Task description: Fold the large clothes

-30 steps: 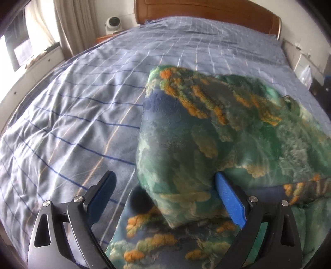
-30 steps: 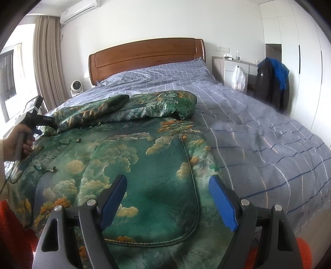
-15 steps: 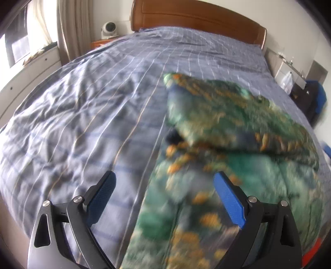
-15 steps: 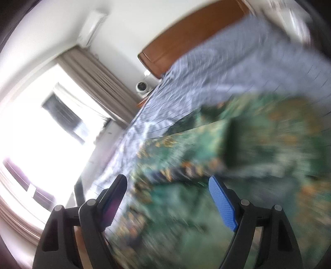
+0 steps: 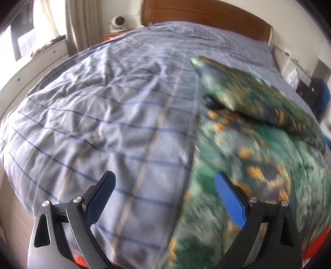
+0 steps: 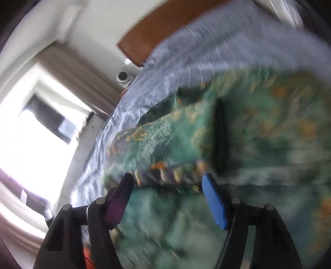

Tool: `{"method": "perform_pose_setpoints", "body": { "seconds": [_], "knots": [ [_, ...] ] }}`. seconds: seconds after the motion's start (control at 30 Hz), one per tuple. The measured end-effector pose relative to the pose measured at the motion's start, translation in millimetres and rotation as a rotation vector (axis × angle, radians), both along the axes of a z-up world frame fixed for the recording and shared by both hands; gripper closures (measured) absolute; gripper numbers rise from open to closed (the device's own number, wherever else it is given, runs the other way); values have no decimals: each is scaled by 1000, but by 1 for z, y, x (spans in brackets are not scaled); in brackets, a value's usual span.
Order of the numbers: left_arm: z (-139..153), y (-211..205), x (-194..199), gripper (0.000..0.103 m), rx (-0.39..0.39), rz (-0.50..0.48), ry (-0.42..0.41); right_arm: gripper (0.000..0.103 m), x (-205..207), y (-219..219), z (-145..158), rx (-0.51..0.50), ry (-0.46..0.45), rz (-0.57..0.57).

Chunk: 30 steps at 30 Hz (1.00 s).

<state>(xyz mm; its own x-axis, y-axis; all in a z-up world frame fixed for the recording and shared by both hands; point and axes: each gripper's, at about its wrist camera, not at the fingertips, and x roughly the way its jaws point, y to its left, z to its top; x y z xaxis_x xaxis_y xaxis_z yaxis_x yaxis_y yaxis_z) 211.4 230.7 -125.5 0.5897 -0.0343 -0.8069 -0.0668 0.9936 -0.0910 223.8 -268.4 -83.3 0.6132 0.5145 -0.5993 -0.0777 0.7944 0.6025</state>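
1. Green garment (image 5: 258, 149) with orange patches lies on the bed, filling the right half of the left wrist frame; a folded flap (image 5: 254, 97) sits on top toward the upper right, blurred.
2. In the right wrist frame the same garment (image 6: 238, 144) fills the center and right, heavily blurred; a dark fold line runs down the middle.
3. Left gripper (image 5: 163, 186) at the bottom of its frame, fingers spread wide, nothing between them; the left finger is over the bedsheet, the right blue pad (image 5: 229, 202) over the garment's edge.
4. Right gripper (image 6: 167, 182) at the bottom of its frame, fingers wide apart, holding nothing; garment lies below and ahead.
5. Blue checked bedsheet (image 5: 103, 115) covers the left and center of the left wrist frame, wrinkled.
6. Wooden headboard (image 5: 206, 18) along the top; small white round device (image 5: 118, 21) at upper left, beside the curtain (image 5: 76, 24).
7. Bright window (image 6: 37, 132) at left of the right wrist frame.
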Motion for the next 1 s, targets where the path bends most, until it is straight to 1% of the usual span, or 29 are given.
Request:
{"method": "perform_pose_setpoints", "body": {
  "seconds": [0.07, 0.1, 0.13, 0.2, 0.23, 0.27, 0.3, 0.37, 0.4, 0.47, 0.5, 0.57, 0.6, 0.73, 0.87, 1.0],
  "knots": [
    [0, 15, 18, 6, 8, 41, -24, 27, -42, -25, 11, -134, -76, -37],
    [0, 23, 29, 6, 24, 65, -33, 27, -58, -37, 12, -187, -97, -68],
    [-2, 30, 40, 6, 44, 87, -39, 25, -82, -56, 10, -261, -115, -122],
    [-8, 40, 67, 6, 107, 123, -48, 25, -114, -83, 3, -387, -120, -205],
    [-13, 43, 81, 5, 128, 127, -34, 25, -133, -100, -3, -461, -108, -264],
    [-23, 47, 100, 5, 148, 129, 7, 25, -146, -115, -10, -497, -87, -307],
    [-33, 50, 112, 5, 146, 126, 47, 25, -164, -131, -17, -515, -60, -356],
    [-60, 55, 136, 0, 113, 112, 150, 25, -198, -156, -30, -499, -18, -459],
    [-66, 57, 138, 0, 103, 118, 150, 25, -210, -163, -34, -489, -10, -498],
    [-69, 59, 132, 0, 88, 148, 61, 25, -231, -177, -37, -423, -3, -589],
    [-70, 58, 129, 0, 90, 151, 41, 25, -240, -182, -34, -381, -25, -643],
    [-71, 57, 124, 0, 96, 151, 12, 25, -243, -179, -32, -382, -63, -709],
    [-71, 57, 123, 0, 95, 152, 9, 23, -244, -178, -32, -386, -69, -728],
    [-72, 58, 123, 0, 88, 153, 4, 23, -246, -190, -33, -366, -48, -722],
    [-72, 58, 122, 0, 89, 153, 4, 23, -252, -197, -34, -344, -43, -749],
    [-72, 58, 122, 0, 89, 153, 4, 23, -252, -200, -42, -324, -29, -762]
  ]
}}
